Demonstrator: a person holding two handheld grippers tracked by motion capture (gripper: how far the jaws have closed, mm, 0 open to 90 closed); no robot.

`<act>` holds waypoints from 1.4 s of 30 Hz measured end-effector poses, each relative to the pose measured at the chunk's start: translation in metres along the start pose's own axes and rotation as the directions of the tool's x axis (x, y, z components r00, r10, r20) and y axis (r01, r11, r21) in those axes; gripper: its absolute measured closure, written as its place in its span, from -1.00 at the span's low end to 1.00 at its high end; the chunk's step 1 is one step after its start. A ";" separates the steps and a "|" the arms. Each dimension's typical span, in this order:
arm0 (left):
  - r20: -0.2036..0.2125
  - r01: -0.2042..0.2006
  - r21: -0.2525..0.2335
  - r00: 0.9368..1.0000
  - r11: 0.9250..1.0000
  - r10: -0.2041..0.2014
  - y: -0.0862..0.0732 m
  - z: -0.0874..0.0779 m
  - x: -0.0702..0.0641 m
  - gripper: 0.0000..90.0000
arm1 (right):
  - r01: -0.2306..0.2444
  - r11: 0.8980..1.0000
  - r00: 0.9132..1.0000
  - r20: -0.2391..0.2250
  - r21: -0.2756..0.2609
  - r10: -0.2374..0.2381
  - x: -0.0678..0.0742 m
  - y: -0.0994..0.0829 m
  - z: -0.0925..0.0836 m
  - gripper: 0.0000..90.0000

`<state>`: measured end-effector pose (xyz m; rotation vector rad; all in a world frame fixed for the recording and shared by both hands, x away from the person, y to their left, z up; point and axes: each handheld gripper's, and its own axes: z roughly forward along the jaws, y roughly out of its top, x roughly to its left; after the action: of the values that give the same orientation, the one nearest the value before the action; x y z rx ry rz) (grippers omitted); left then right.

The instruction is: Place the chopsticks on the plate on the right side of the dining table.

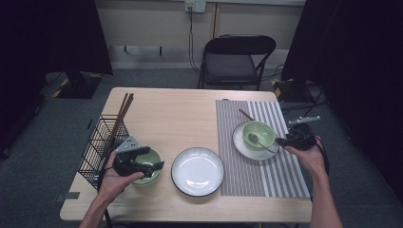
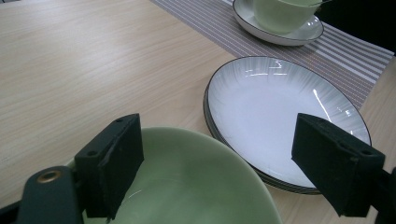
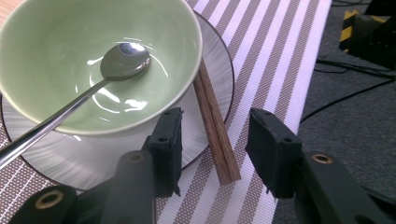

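Right hand-held gripper (image 3: 212, 149) half-open, straddling chopsticks (image 3: 215, 126).

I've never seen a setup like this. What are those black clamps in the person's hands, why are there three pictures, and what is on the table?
A person sits at a wooden table and holds a hand-operated two-jaw clamp in each hand. One picture comes from a camera above the table; the other two come from small cameras riding on each clamp, looking along its black jaws.

The left gripper has its jaws open around the rim of a green bowl, beside an empty white plate. I cannot tell whether the pads touch it.

The right gripper is open, with the end of a pair of wooden chopsticks between its jaws, not squeezed. They lie on a striped placemat, against a second green bowl that holds a spoon and stands on a saucer plate.

A wire rack with more chopsticks stands at the left.
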<state>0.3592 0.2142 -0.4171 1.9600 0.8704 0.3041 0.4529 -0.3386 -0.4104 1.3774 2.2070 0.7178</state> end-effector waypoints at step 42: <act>0.007 -0.011 0.005 1.000 1.000 0.011 0.002 0.003 -0.004 -0.64 | -0.068 0.970 0.996 0.039 -0.234 0.079 0.071 -0.037 -0.088 0.07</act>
<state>0.3586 0.2084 -0.4166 1.9694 0.8569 0.3010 0.3453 -0.3050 -0.3729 1.3482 1.9722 0.9277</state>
